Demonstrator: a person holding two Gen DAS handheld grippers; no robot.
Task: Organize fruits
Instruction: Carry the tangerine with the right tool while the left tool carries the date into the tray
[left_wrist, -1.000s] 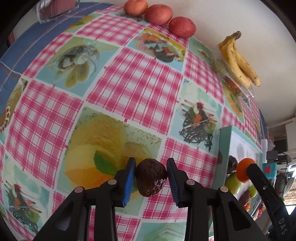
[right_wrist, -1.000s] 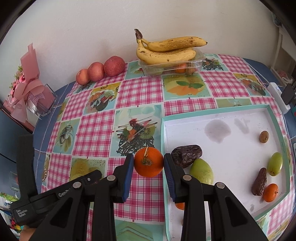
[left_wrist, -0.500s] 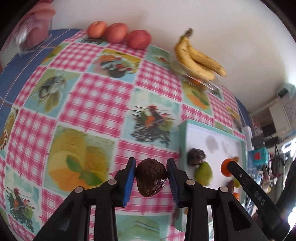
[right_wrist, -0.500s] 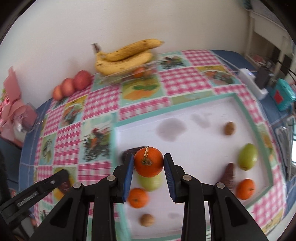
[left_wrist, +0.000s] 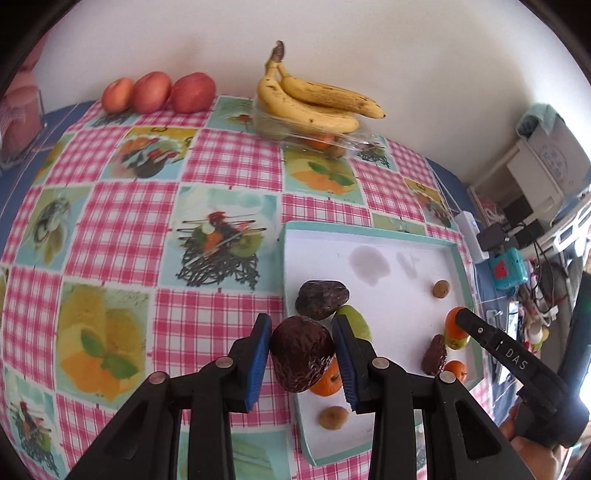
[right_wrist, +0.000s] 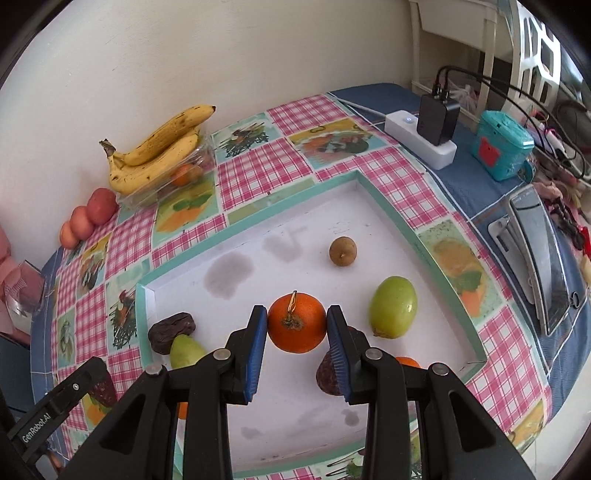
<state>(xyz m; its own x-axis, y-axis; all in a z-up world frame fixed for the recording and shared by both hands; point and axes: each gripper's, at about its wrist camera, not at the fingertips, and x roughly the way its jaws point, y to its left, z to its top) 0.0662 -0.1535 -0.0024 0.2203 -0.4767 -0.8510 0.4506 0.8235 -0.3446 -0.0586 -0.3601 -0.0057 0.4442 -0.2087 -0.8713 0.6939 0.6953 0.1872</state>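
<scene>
Since the earlier frames both my tools have swung from above the checked cloth to above the white tray. My right tool is clamped on an orange, held over the tray's middle; my left tool is clamped on a wrinkled dark date, held over the tray's near-left edge. I judge the orange light, firm and round, so best gripped across its widest part, as it is now; the date looks soft and sticky, and should take only a gentle squeeze across its width. In the tray I count two green fruits, one to the right of the orange, two dates, two small brown fruits and two further oranges. Beyond, on the desk, lie two bananas on a clear box and three red apples against the wall.
</scene>
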